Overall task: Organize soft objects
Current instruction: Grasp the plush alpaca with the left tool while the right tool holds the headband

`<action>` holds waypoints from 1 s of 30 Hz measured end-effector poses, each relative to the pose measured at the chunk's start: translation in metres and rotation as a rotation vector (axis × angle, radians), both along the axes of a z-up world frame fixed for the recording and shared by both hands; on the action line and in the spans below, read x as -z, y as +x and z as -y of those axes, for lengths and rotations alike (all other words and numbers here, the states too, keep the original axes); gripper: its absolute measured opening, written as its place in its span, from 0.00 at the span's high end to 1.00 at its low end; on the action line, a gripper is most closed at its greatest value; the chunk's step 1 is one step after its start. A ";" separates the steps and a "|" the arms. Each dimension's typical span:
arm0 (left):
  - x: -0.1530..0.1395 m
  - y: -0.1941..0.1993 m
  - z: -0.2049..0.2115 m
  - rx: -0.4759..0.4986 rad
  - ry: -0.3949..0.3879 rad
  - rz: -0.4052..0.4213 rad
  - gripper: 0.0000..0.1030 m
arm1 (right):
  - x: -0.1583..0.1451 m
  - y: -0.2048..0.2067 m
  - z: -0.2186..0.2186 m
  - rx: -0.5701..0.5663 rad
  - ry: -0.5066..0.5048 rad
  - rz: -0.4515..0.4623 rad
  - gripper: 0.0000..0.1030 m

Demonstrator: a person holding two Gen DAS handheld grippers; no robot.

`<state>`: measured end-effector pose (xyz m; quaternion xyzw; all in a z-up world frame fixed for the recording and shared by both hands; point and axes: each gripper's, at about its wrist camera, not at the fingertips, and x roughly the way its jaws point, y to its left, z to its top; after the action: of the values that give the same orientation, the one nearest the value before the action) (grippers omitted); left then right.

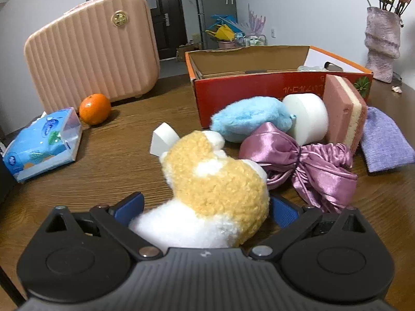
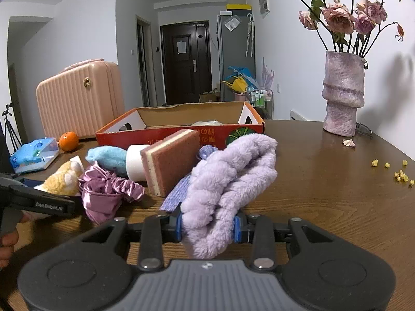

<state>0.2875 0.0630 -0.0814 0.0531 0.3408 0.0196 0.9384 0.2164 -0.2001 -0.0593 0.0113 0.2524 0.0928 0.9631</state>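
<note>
A yellow and white plush toy (image 1: 215, 181) lies on the wooden table between the blue pads of my left gripper (image 1: 206, 204). The jaws stand wide on either side of it and I see no squeeze. My right gripper (image 2: 207, 225) is shut on a fluffy lilac towel (image 2: 233, 171), held just above the table. Behind lie a blue plush (image 1: 249, 121), a white foam roll (image 1: 308, 119), a pink sponge (image 1: 342, 114), a satin mauve bonnet (image 1: 311, 165) and a lilac cloth (image 1: 384, 142). The open red cardboard box (image 1: 246, 90) stands beyond the pile.
A pink hard case (image 1: 90, 49), an orange (image 1: 94, 108) and a blue tissue pack (image 1: 44, 142) sit at the left. A small white foam block (image 1: 163, 140) lies by the plush toy. A vase of dried roses (image 2: 342, 93) and yellow crumbs (image 2: 399, 173) are at the right.
</note>
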 end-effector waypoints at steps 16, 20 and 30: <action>-0.003 -0.019 0.000 -0.022 -0.015 0.026 0.28 | -0.003 -0.003 0.002 -0.014 0.015 0.010 0.67; -0.005 -0.027 0.000 -0.032 -0.014 0.035 0.30 | -0.004 -0.005 0.002 -0.021 0.019 0.016 0.66; -0.019 -0.051 -0.005 -0.078 -0.037 0.105 0.31 | -0.008 -0.011 0.003 -0.031 0.029 0.036 0.66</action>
<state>0.2365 0.0676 -0.0623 0.0215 0.2930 0.0527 0.9544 0.2054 -0.2033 -0.0511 0.0196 0.2340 0.1117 0.9656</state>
